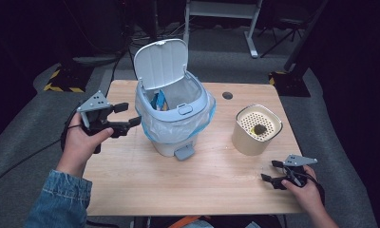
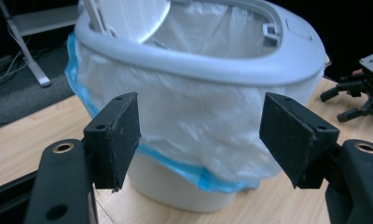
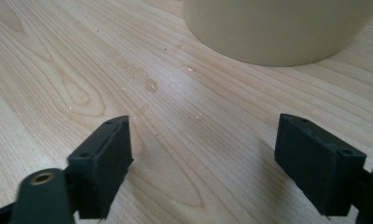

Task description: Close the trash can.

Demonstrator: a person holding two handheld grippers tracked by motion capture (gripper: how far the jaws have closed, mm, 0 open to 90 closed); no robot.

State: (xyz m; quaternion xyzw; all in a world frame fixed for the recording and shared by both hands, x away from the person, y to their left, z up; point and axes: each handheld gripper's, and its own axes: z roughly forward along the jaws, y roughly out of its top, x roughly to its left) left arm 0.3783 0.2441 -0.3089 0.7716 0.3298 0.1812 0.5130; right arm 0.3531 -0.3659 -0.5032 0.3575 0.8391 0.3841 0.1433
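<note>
Right hand-held gripper (image 1: pixel 273 172) rests low, jaws apart; left hand-held gripper (image 1: pixel 128 114), raised, gapes toward bin (image 1: pixel 171 121).

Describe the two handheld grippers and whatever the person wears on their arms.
Both grippers are black, each with two flat rectangular jaws showing small screw holes and brass-coloured pivot bushings. The left gripper and the right gripper each carry a grey three-cornered plate dotted with holes on top. A black cable trails from the left one. The left forearm wears a blue denim sleeve; the right forearm shows no sleeve.
</note>
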